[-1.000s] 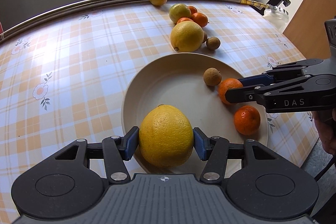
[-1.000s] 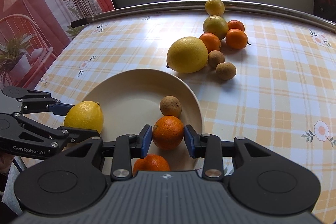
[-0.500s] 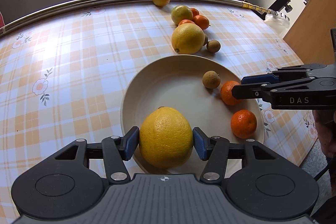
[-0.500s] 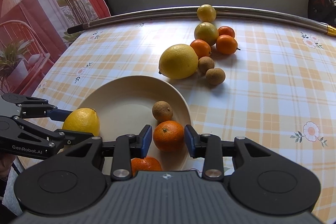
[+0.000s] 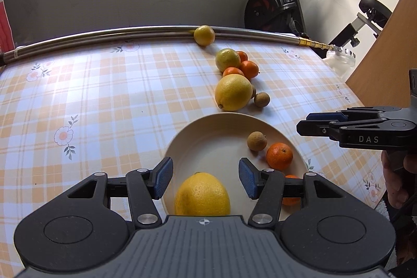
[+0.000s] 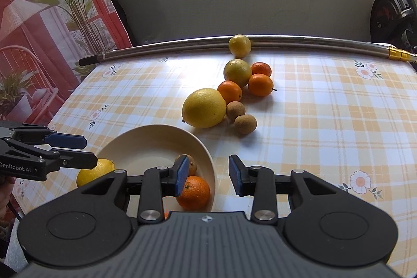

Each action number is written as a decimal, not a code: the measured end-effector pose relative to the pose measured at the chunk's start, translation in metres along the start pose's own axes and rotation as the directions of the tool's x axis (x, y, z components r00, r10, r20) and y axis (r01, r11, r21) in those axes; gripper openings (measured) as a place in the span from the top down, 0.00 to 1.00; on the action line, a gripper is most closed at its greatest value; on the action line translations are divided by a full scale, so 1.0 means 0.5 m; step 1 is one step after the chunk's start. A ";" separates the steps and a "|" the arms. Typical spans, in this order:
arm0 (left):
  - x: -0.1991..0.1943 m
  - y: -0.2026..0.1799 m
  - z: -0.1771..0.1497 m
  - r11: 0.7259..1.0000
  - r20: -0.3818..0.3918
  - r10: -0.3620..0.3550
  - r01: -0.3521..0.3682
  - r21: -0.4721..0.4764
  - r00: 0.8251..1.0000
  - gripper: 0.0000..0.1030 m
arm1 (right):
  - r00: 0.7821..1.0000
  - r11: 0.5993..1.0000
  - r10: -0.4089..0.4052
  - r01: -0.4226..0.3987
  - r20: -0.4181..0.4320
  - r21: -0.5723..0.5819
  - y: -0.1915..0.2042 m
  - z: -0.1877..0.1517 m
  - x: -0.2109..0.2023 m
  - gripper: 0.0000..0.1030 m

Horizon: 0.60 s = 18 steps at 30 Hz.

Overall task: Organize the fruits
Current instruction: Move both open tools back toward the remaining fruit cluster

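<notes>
A cream plate (image 5: 182, 140) holds a big lemon (image 5: 202, 196), a brown longan (image 5: 256, 141) and two mandarins (image 5: 279, 156). My left gripper (image 5: 206, 180) hangs open just above the lemon, pads clear of it. In the right wrist view my right gripper (image 6: 208, 177) is open with nothing between its pads, over the plate's right rim (image 6: 206, 147); a mandarin (image 6: 194, 192) lies below its left pad. Each gripper also shows in the other view: right gripper (image 5: 303, 123), left gripper (image 6: 91, 150).
Loose fruit lies beyond the plate: a large lemon (image 6: 204, 107), two longans (image 6: 245, 123), several mandarins (image 6: 260, 84), a greenish citrus (image 6: 237, 72) and a small lemon (image 6: 239, 45) against a metal pole (image 6: 312, 42). A wooden panel (image 5: 385, 48) stands right.
Both grippers have risen and drawn back from the plate. The lemon, earlier between the left pads, now lies below them. The mandarin is no longer between the right pads.
</notes>
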<state>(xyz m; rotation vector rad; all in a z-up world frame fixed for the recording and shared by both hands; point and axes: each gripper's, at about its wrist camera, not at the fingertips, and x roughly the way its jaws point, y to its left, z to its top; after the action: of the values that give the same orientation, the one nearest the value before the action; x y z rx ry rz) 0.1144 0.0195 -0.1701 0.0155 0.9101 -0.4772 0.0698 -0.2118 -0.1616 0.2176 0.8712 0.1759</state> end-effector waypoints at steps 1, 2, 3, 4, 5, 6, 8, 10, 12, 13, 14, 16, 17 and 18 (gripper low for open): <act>-0.002 0.001 0.004 1.000 0.006 0.002 -0.002 0.000 1.000 0.43 | 1.000 1.000 -0.005 0.005 0.006 0.003 -0.004 0.002 -0.003 0.64; -0.004 0.001 0.007 1.000 0.012 0.005 -0.005 -0.001 1.000 0.43 | 1.000 1.000 -0.009 0.009 0.012 0.008 -0.009 0.004 -0.005 0.64; -0.006 0.003 0.011 1.000 0.019 0.008 -0.008 -0.002 1.000 0.43 | 1.000 1.000 -0.013 0.012 0.016 0.012 -0.012 0.005 -0.006 0.64; -0.007 0.005 0.014 1.000 0.025 0.009 -0.009 -0.005 1.000 0.43 | 1.000 1.000 -0.016 0.016 0.020 0.014 -0.018 0.006 -0.006 0.64; -0.008 0.007 0.017 1.000 0.031 0.011 -0.011 -0.010 0.999 0.43 | 1.000 1.000 -0.020 0.020 0.021 0.013 -0.021 0.008 -0.005 0.64; -0.010 0.010 0.021 1.000 0.038 0.015 -0.014 -0.015 0.999 0.43 | 0.999 1.000 -0.024 0.024 0.022 0.011 -0.025 0.009 -0.004 0.64; -0.012 0.014 0.028 0.999 0.053 0.024 -0.022 -0.024 0.998 0.43 | 0.999 0.999 -0.035 0.035 0.023 0.003 -0.032 0.011 -0.001 0.64; -0.015 0.018 0.037 0.999 0.071 0.035 -0.033 -0.031 0.997 0.43 | 0.999 0.999 -0.045 0.045 0.027 -0.008 -0.037 0.013 0.003 0.64; -0.017 0.019 0.045 0.998 0.085 0.046 -0.043 -0.038 0.995 0.43 | 0.998 0.998 -0.050 0.050 0.032 -0.023 -0.042 0.015 0.007 0.64; -0.019 0.020 0.051 0.998 0.094 0.055 -0.051 -0.042 0.994 0.43 | 0.998 0.998 -0.052 0.053 0.037 -0.033 -0.045 0.017 0.009 0.64; -0.019 0.021 0.055 0.997 0.102 0.062 -0.057 -0.045 0.993 0.43 | 0.998 0.998 -0.054 0.055 0.042 -0.040 -0.048 0.019 0.011 0.64; -0.021 0.023 0.069 0.996 0.120 0.082 -0.076 -0.053 0.989 0.43 | 0.997 0.997 -0.054 0.057 0.054 -0.049 -0.055 0.026 0.015 0.64; -0.024 0.024 0.076 0.995 0.131 0.091 -0.085 -0.057 0.987 0.43 | 0.997 0.997 -0.053 0.056 0.061 -0.048 -0.059 0.030 0.016 0.64; -0.026 0.025 0.082 0.994 0.143 0.100 -0.092 -0.062 0.985 0.43 | 0.996 0.997 -0.052 0.055 0.067 -0.046 -0.063 0.034 0.017 0.64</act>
<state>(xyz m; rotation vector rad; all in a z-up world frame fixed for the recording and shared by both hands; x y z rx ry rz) 0.1437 0.0272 -0.1370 -0.0258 0.7744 -0.3587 0.0904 -0.2419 -0.1651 0.1540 0.8054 0.1387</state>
